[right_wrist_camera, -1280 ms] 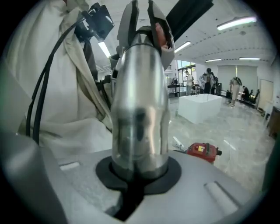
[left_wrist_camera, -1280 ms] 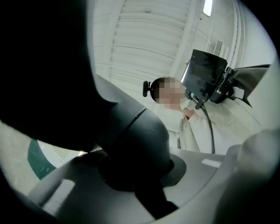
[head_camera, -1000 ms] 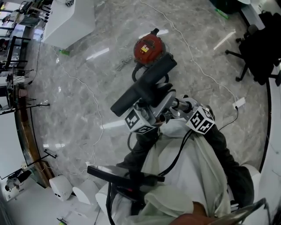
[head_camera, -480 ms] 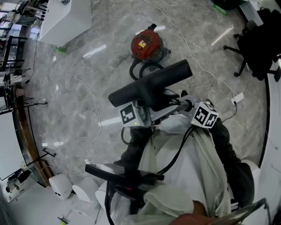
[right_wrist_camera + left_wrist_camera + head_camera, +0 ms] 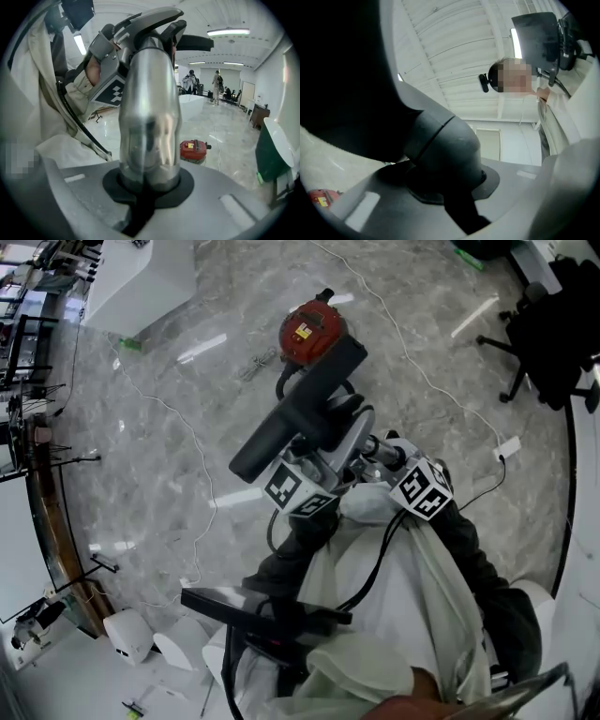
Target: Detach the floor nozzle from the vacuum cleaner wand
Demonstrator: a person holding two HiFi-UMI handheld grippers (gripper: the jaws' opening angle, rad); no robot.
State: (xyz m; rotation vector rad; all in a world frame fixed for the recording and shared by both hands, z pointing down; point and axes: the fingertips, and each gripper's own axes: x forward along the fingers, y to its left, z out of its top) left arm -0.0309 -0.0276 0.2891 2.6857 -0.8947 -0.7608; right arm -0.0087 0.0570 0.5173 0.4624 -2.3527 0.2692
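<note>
- Left hand-held gripper [image 5: 443, 185] is pinching the dark grey neck of the floor nozzle [image 5: 298, 416], with its jaws tight against both sides of that neck.
- Right hand-held gripper [image 5: 147, 180] is clamped on the shiny metal wand [image 5: 150, 117], which fills the gap between its jaws.
- I see the floor nozzle lifted off the floor [image 5: 169, 456], on my side of the red vacuum body [image 5: 312, 331], with its long bar slanting.
- From the nozzle's neck, the wand runs away from the vacuum body toward my lap.
- Neck and wand look joined; I cannot tell whether the joint is loose.
- To the right of the vacuum body, well apart from it, stands a black office chair [image 5: 548, 334].
</note>
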